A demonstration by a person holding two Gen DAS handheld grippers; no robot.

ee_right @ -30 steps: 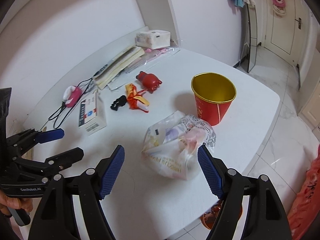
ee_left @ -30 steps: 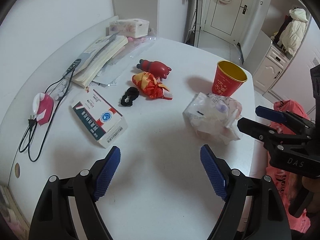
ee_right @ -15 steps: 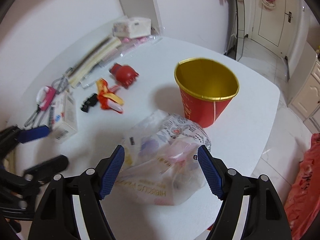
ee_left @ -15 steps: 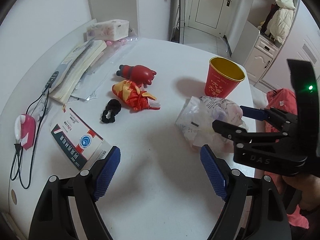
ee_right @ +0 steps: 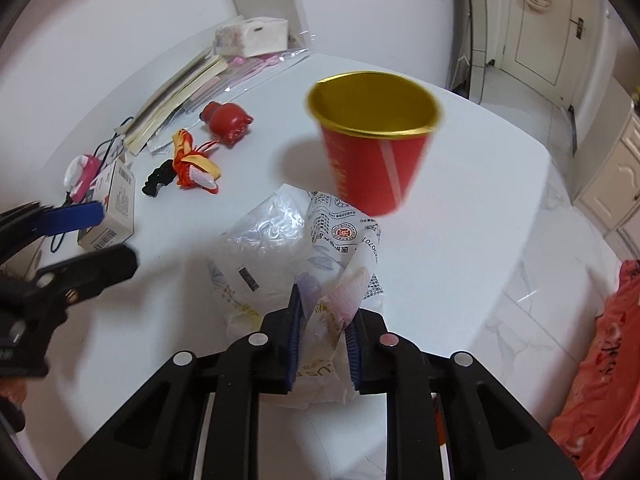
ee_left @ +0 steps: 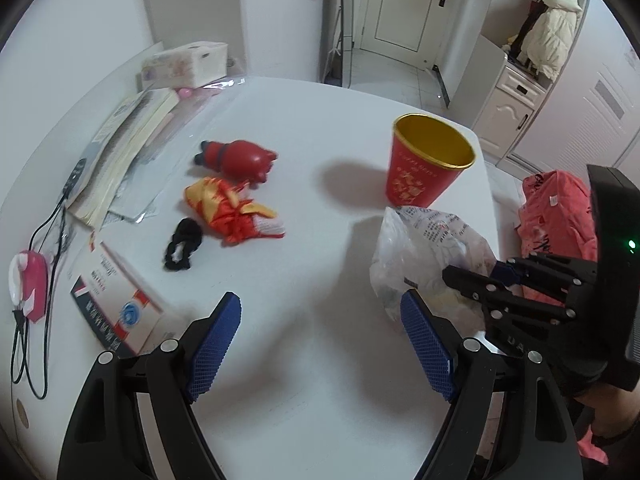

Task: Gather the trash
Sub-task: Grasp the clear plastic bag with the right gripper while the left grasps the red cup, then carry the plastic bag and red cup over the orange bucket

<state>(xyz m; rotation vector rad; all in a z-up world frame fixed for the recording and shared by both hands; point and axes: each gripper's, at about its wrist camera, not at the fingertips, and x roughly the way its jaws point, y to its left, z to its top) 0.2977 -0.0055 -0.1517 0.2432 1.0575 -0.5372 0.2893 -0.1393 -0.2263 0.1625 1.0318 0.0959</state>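
Right gripper (ee_right: 321,334): its blue pads were pressed in on the near end of the crumpled plastic bag (ee_right: 288,256), pinching a fold of it between them.
Left gripper (ee_left: 320,344): its jaws stood wide apart over bare tabletop, holding nothing; the bag lay just beyond its right pad.
Plastic bag: clear and white with printed text, it sat on the white table (ee_left: 304,128) near the right-hand edge, directly in front of the red cup.
Red cup (ee_right: 374,140): upright with a gold inside, it stood just behind the bag and looked blurred in the right wrist view.
Red and yellow cloth bundle (ee_left: 234,210): it lay mid-table, left of the cup, with a black hair tie (ee_left: 182,244) just beside it.
Red toy (ee_left: 238,158): it lay on its side just behind the bundle.
Printed box (ee_left: 116,308): it lay near the left gripper's left pad.
Far left edge: a pink device (ee_left: 26,282) with a black cord, a stack of papers (ee_left: 124,144), and a tissue box (ee_left: 186,62) at the back.
Beside the table: an orange-red bag (ee_left: 560,216) showed off the right edge.
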